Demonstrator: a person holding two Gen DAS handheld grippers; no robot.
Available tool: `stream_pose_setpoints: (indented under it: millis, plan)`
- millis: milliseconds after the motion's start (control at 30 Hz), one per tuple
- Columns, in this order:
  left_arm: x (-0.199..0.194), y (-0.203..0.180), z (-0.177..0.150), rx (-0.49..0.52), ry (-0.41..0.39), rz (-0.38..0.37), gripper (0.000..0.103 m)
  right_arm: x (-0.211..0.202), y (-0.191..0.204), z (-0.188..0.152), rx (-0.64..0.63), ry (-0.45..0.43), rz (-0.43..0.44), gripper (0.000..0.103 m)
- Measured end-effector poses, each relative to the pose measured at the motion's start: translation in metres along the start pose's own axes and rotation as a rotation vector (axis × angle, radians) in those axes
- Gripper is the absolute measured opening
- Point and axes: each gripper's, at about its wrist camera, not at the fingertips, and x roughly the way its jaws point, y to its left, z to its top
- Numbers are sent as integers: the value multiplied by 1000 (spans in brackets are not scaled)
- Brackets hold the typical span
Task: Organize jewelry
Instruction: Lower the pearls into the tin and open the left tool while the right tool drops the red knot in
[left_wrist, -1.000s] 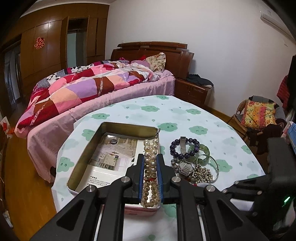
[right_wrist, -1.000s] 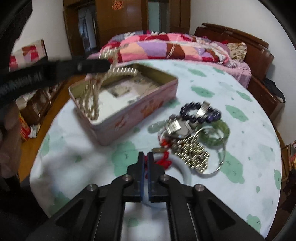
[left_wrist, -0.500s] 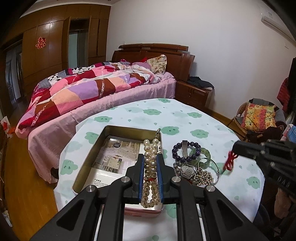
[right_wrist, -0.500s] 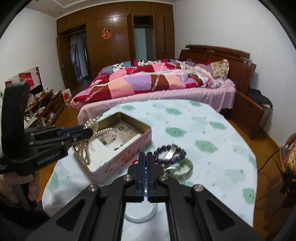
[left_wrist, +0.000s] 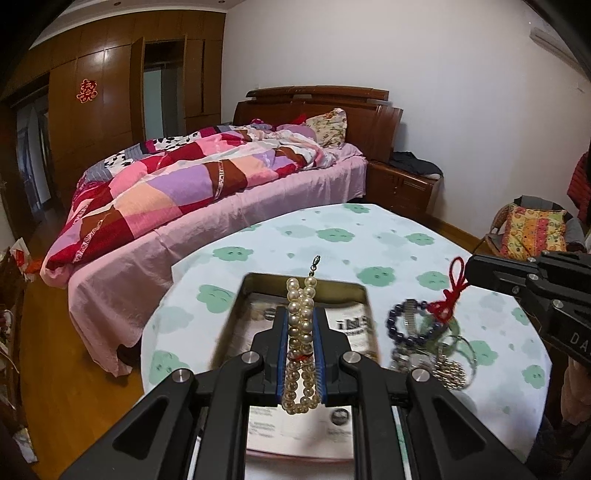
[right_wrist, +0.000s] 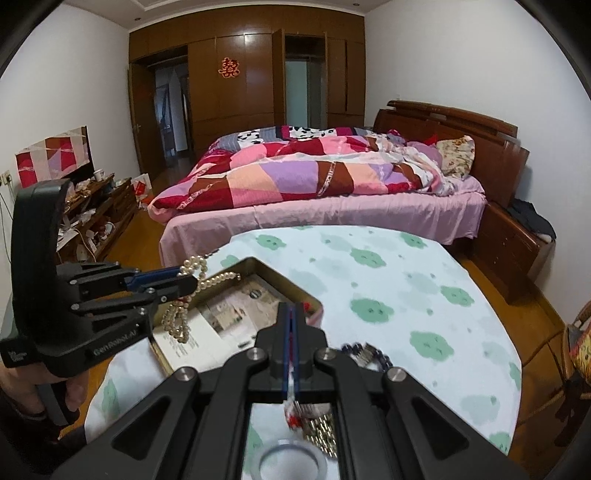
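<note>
Gripping a pearl strand (left_wrist: 301, 343), the left gripper (left_wrist: 301, 350) has its blue pads nearly closed on the doubled beads; loops hang below the pads and the clasp end sticks out past the fingertips. From the right wrist view the same strand (right_wrist: 184, 299) dangles over the open tin (right_wrist: 236, 314), which sits near the table (right_wrist: 406, 295) edge closest to the bed (right_wrist: 314, 184), printed paper lining its bottom. Right gripper (right_wrist: 291, 332) has its pads pressed together on a red cord (left_wrist: 452, 291); in the left wrist view the knotted cord hangs from its tip above the jewelry pile (left_wrist: 432, 343). What hangs lower on the cord is blurred in the right wrist view, can't tell beyond red bits and metallic links right under the jaws. Pile sits on the table just beside the tin's right wall (left_wrist: 371, 325): dark bead bracelet (left_wrist: 402, 325), green bangle, watch band, silver chain (left_wrist: 450, 373), all touching or overlapping. A silver ring-shaped piece (right_wrist: 288, 461) lies at the bottom of the right wrist view, under the gripper body. Left gripper body (right_wrist: 74, 317) is over the tin's left corner, a hand on its grip.
</note>
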Motion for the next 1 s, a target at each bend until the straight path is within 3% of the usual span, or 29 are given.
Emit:
stream_pose_setpoints:
  millis: [433, 1000]
  plan:
    - [37, 22, 10, 18, 43, 48, 12, 52, 26, 20, -49, 2, -8, 2]
    - [70, 31, 14, 37, 105, 66, 12, 114, 26, 3, -30, 104, -40, 2]
